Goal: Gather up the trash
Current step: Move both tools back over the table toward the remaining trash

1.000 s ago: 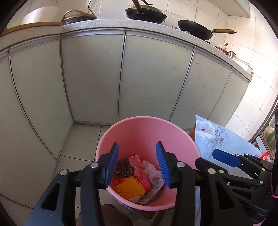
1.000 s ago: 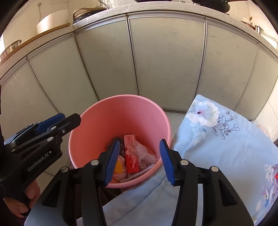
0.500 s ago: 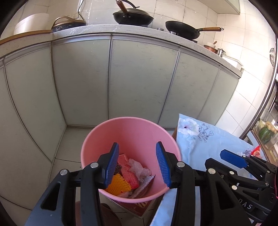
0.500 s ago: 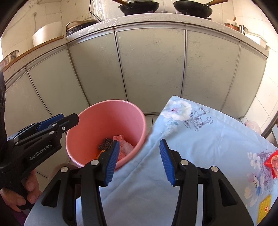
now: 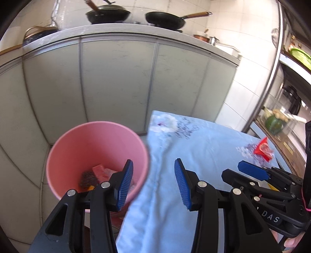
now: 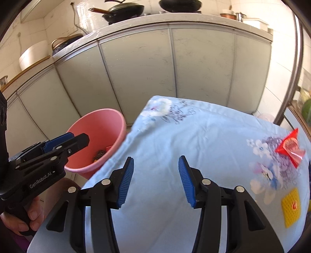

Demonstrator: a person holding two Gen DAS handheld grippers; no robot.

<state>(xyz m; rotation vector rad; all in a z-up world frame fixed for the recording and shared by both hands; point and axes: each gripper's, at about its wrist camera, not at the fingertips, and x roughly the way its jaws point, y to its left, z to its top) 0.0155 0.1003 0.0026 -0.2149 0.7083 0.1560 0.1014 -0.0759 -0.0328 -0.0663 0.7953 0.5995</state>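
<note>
A pink bin (image 5: 93,148) stands at the left edge of the table and holds several pieces of trash; it also shows in the right wrist view (image 6: 101,134). A red wrapper (image 6: 290,150) and a yellow packet (image 6: 290,207) lie on the light blue flowered cloth (image 6: 204,140) at the right. The red wrapper also shows in the left wrist view (image 5: 263,148). My left gripper (image 5: 153,183) is open and empty over the bin's right rim and the cloth. My right gripper (image 6: 156,180) is open and empty above the cloth, left of both pieces.
Grey-green cabinet doors (image 5: 116,83) run behind the bin under a counter with two black pans (image 5: 165,18). A metal-framed shelf with a green melon (image 5: 273,122) stands at the right. The floor (image 5: 44,175) is tiled.
Both grippers have swung right, away from over the bin and onto the cloth-covered table. The red wrapper and yellow packet have come into view. Both jaws stay open.
</note>
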